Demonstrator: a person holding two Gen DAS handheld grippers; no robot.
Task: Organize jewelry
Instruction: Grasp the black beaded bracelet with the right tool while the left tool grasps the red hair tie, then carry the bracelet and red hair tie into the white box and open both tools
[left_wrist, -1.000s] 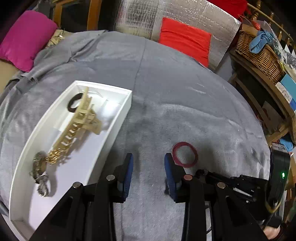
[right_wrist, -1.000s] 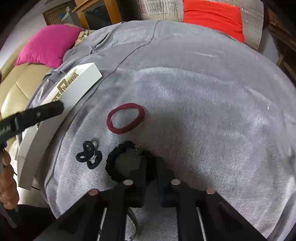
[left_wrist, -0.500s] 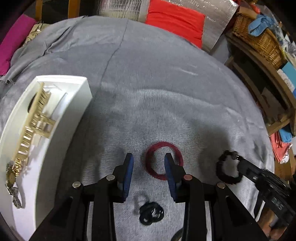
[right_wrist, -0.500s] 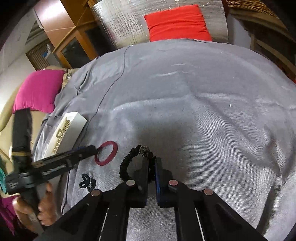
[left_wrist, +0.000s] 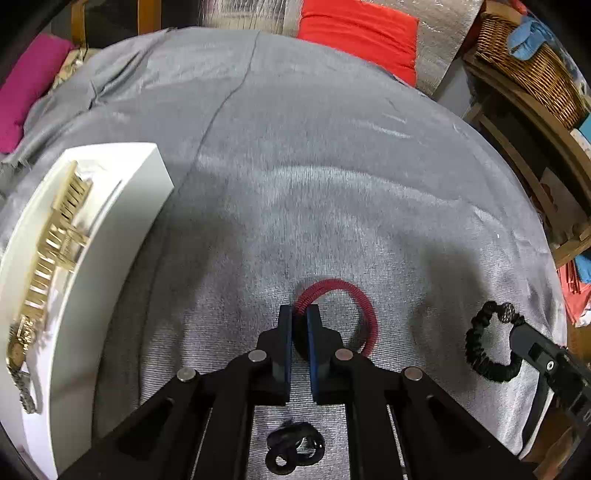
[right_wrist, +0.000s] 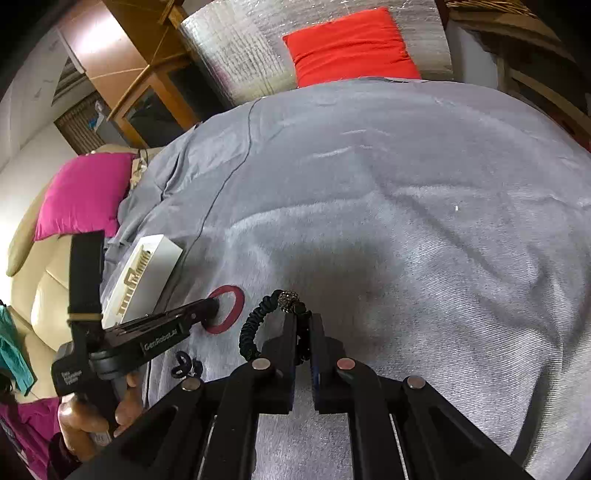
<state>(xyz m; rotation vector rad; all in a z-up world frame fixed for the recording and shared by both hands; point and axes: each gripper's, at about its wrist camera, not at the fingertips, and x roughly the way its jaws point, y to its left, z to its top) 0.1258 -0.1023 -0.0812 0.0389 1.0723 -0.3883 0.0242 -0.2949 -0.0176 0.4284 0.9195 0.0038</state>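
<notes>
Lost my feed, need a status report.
Left gripper shut on red hair tie. Right gripper shut on black bracelet. White tray leftward, path clear.

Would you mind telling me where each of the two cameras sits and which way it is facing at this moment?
Left wrist: rides the left gripper, looking forward and down at the grey cloth; its fingers pinch the red hair tie; white tray at left.
Right wrist: rides the right gripper, facing the same cloth; it holds the black bracelet; the person's left hand shows.
Shared: both see the hair tie, bracelet, tray, red cushion and each other's gripper.
</notes>
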